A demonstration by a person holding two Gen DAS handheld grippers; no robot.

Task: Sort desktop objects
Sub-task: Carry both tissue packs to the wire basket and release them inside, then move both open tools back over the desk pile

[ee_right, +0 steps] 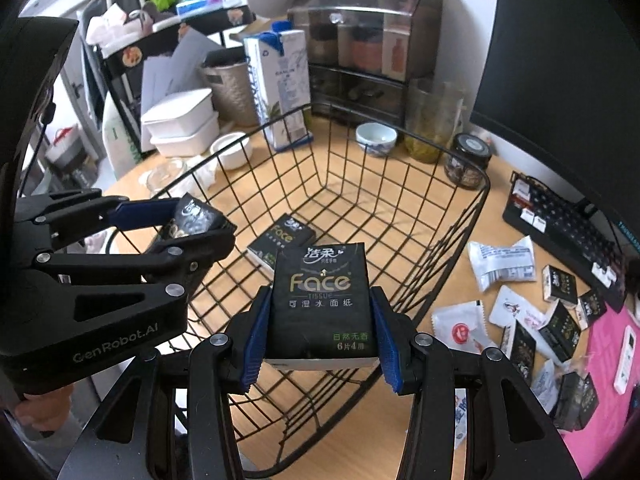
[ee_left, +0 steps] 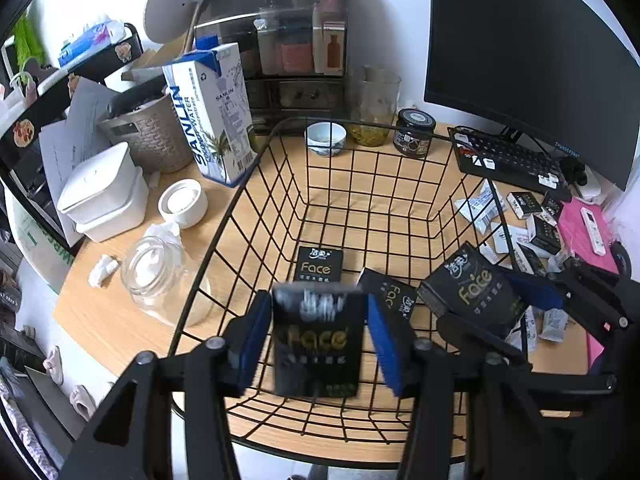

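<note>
Sorting: black tissue packs from the desk into the wire basket [ee_right: 472, 216], both hands over its near rim.
Left gripper [ee_left: 318, 340]: jaws parted, blue pads clear of the blurred tissue pack [ee_left: 318, 344] between them; judged to be let go and dropping.
Right gripper [ee_right: 320, 336]: clenched on a tissue pack [ee_right: 322, 304], pads against its two narrow sides, label facing up.
Already in: two packs on the basket floor, one flat [ee_left: 319, 265] further in, one tilted [ee_left: 386, 294] just to its right.
Still out: more black packs [ee_right: 558, 330] and white sachets [ee_right: 502, 264] scattered right of the basket, near the keyboard [ee_right: 560, 220].
Weight: light, by my judgement; a small soft-wrapped paper pack.
Stiffness: squashy; the wrap gives under the pads, so a firm squeeze only dents it.
Surface: glossy film, likely slippery against a loose grip.
Fragility: none to speak of; a drop into the basket should do no harm.
Hold: across the narrow sides, mid-length, as the right gripper has it.
</note>
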